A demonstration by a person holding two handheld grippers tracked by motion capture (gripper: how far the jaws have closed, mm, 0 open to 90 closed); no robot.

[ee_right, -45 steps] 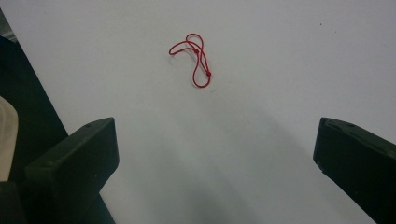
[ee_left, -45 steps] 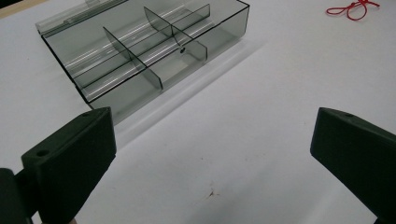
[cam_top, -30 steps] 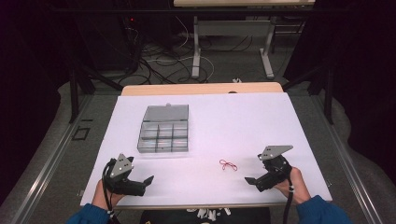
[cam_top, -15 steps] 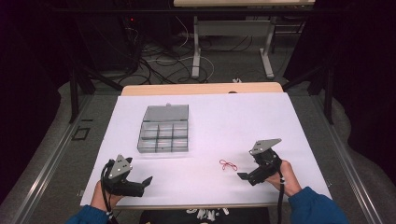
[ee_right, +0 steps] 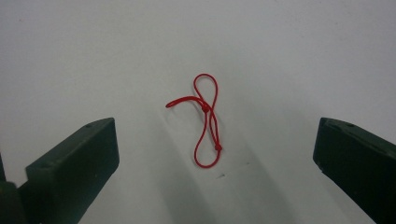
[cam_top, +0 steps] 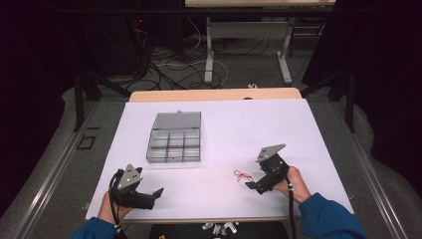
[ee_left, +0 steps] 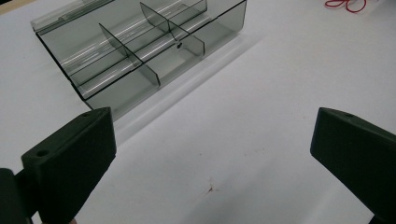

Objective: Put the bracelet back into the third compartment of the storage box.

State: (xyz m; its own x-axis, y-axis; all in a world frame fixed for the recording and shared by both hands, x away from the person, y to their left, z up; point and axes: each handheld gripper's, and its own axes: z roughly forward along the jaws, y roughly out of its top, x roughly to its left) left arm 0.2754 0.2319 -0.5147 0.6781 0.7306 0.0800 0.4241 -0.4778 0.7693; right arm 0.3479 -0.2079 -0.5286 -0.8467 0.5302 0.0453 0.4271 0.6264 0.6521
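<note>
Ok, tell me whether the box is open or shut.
Open. The box has its lid folded back flat on the table, and the left gripper view looks straight into its bare, divided compartments.

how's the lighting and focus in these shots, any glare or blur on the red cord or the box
High view: bright white table, dark surroundings, red cord small and soft. Left gripper view: clear compartment box shows streaky glare and casts a soft shadow; near jaws slightly blurred. Right gripper view: cord sharp, with faint shadow bands on the table, corners dimmer.
</note>
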